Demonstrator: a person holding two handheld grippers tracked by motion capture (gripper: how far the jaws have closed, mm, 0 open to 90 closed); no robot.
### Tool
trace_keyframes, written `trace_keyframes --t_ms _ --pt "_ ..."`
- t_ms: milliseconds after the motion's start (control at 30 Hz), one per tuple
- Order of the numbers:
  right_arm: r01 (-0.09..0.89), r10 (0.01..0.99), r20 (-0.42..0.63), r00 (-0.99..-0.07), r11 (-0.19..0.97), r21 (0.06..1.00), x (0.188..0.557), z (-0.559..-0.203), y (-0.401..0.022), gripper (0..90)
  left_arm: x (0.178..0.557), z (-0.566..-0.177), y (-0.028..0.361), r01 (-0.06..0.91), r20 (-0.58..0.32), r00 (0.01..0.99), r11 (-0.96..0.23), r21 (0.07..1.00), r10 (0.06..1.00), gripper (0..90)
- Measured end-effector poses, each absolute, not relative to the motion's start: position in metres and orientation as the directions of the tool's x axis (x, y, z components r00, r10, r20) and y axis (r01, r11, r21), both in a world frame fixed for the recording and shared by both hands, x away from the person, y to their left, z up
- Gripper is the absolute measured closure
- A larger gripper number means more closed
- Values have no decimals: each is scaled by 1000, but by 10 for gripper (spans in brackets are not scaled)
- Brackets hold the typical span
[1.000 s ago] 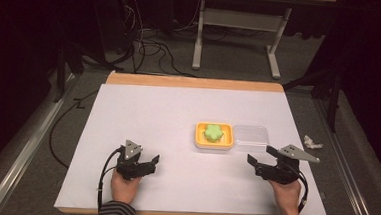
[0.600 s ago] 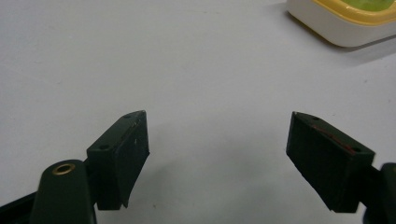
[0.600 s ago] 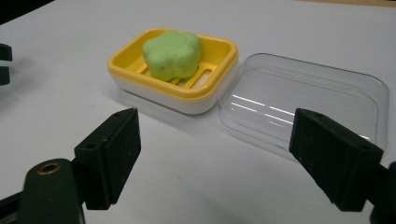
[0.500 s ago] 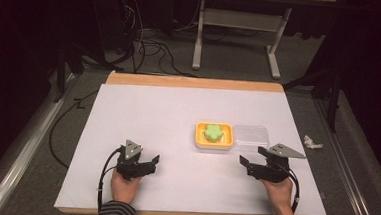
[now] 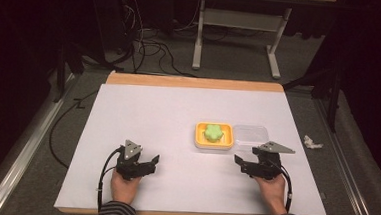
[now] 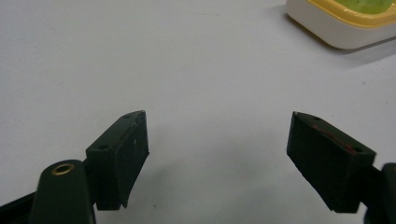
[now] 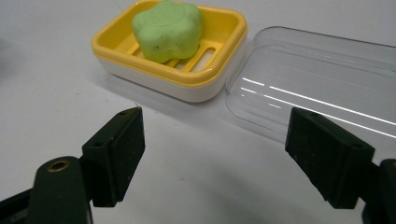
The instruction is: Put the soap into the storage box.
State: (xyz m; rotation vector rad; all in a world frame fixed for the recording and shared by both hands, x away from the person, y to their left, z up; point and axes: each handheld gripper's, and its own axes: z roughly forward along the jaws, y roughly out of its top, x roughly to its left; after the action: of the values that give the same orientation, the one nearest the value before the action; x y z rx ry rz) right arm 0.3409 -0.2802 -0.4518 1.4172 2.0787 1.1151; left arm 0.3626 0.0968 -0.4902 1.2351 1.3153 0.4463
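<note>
The soap dish (image 5: 214,137), yellow-rimmed on a white base, is seen right of centre in the high view, standing on the white worktop (image 5: 143,114) with a green flower-shaped soap (image 5: 214,133) lying in its slotted tray. Touching its right side, the clear plastic lid (image 5: 250,136) lies flat on the worktop, off the dish.

The right claw (image 5: 241,162) is found in the lower right of the high view, just below the dish and lid, its jaws spread wide and holding nothing. In the right gripper view the dish (image 7: 170,51) sits in the upper left and the lid (image 7: 317,79) in the upper right, both beyond the open jaws and untouched. The left claw (image 5: 151,163) is held in the lower left of the high view, well apart from the dish; in the left gripper view its jaws are likewise wide open and empty over bare worktop, a corner of the dish (image 6: 341,21) showing at the upper right.

The step in hand is judged to be an approach by the right claw toward the lid or dish, with no grasp yet made. If the dish is to be closed, the lid's thin near edge would have to be pinched, lifted and set squarely over the yellow rim.
</note>
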Motion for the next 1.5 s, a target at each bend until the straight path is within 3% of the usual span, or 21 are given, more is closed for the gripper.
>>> trace_keyframes --t_ms 500,1500 --pt "624 905 132 -404 167 763 350 -459 -275 212 362 -490 97 373 -471 284 356 857 836 214" --pt "632 912 72 -405 223 742 357 -480 -264 217 363 -491 96 375 -469 282 354 857 837 209"
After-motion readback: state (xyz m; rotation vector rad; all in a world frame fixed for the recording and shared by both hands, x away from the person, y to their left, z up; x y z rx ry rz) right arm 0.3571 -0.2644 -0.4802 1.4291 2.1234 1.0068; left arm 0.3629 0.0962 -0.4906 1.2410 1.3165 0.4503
